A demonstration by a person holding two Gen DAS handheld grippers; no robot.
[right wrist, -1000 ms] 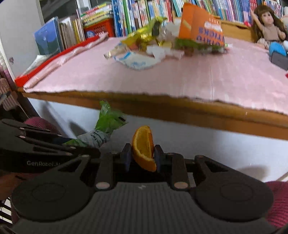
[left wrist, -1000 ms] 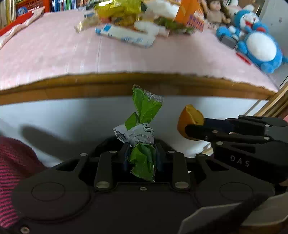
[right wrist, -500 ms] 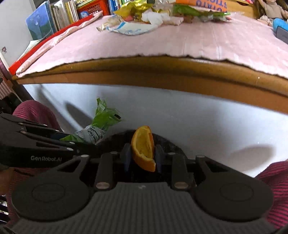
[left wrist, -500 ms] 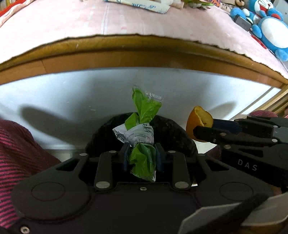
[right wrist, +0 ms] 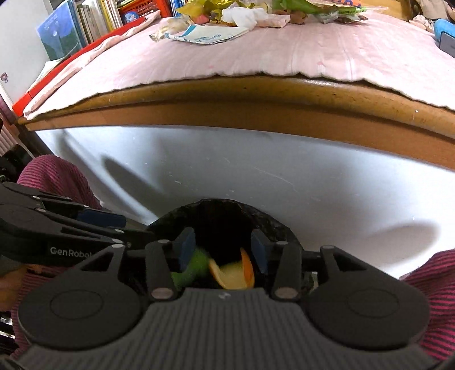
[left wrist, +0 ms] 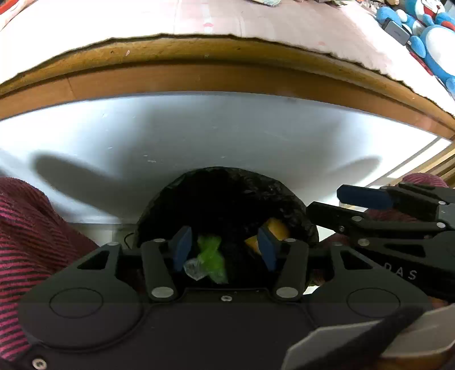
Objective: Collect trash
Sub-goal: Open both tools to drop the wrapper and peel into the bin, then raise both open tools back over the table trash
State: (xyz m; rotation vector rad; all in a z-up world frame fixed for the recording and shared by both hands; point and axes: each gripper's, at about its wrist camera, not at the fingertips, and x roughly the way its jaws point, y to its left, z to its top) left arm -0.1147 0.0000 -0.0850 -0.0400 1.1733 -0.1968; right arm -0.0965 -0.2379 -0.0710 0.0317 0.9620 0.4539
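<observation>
Both grippers hang side by side over a black-lined bin [left wrist: 227, 196] [right wrist: 216, 206] below the table's front edge. The jaws of my left gripper [left wrist: 224, 247] are opening, and the green wrapper [left wrist: 210, 259] lies loose between and below them, touching neither pad. My right gripper [right wrist: 223, 250] is opening too; the orange wedge [right wrist: 233, 273] sits free below its pads inside the bin mouth. The wrapper [right wrist: 190, 267] also shows in the right wrist view, and the wedge [left wrist: 273, 230] in the left. Each gripper sees the other: right gripper [left wrist: 327, 200], left gripper [right wrist: 133, 227].
A wooden table [right wrist: 256, 94] with a pink cloth [right wrist: 256, 48] rises behind the bin, with a white panel under it. A heap of wrappers and packets [right wrist: 227, 17] lies at its far side. Blue plush toys [left wrist: 432, 42] sit at right, books [right wrist: 85, 25] at left. Red striped knees [left wrist: 25, 227] flank the bin.
Both grippers sank toward the bin and tilted down. Their jaws spread apart, letting go of the green wrapper and the orange wedge, which dropped lower into the bin mouth.
</observation>
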